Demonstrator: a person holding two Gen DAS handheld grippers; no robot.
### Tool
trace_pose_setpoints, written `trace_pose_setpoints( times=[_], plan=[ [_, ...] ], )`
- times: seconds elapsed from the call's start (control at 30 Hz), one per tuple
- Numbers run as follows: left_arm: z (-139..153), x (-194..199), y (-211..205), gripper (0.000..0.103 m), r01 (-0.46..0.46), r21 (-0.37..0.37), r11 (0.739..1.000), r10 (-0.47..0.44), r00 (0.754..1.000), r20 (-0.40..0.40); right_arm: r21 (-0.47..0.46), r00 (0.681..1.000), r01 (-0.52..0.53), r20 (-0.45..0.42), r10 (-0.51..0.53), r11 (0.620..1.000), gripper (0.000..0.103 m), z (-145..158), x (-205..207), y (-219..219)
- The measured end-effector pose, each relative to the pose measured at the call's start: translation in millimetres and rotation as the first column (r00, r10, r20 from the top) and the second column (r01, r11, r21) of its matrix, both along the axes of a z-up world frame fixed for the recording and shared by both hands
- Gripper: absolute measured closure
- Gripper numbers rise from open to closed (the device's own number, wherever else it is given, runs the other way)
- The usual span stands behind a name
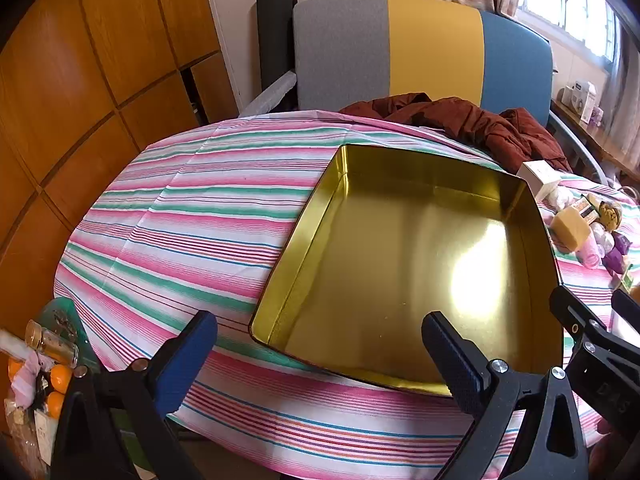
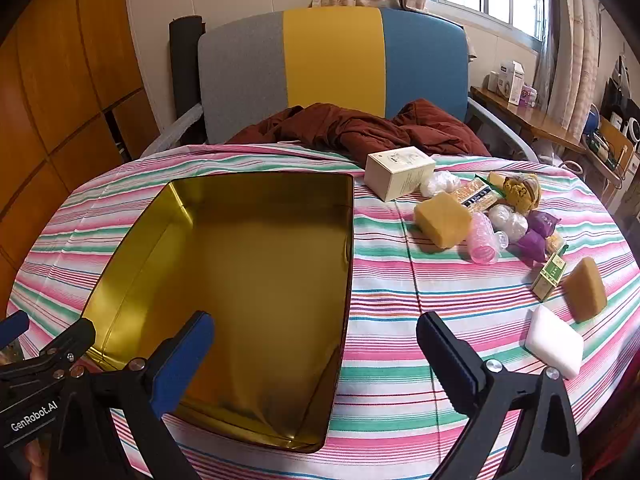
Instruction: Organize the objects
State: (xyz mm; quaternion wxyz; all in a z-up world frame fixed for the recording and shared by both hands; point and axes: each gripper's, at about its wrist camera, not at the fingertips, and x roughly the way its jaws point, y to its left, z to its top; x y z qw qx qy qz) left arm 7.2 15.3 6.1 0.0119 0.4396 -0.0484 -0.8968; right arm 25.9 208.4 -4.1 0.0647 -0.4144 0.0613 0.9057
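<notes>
Gold tin [image 1: 400,264] just beyond wide-open left gripper [image 1: 320,356], seemingly untouched

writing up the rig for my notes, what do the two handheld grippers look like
Both are black plastic clamp-style frames with silver rivets at the pivots. The left gripper and the right gripper each have two long fingers faced with ribbed pads, blue on one finger. The left one's body reads "GenRobot.AI" in white in the right wrist view. No cables or sleeves show.
</notes>
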Motion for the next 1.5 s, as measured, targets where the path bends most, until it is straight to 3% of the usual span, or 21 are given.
trace_pose_setpoints(
  times=[0.9, 1.5],
  plan=[
    [-2, -1, -4, 0.000, -0.008, 0.002, 1.000, 0.008, 1.000, 0.014, -0.017, 1.000, -0.017, 0.017, 0.017, 1.000, 0.000, -3, 1, -2],
    [0, 2, 1, 0.000, -0.015, 0.001, 1.000, 0.015, 1.000, -0.002, -0.032, 1.000, -0.013, -0.017, 0.012, 0.999, 0.000, 7, 8, 5]
  ],
)
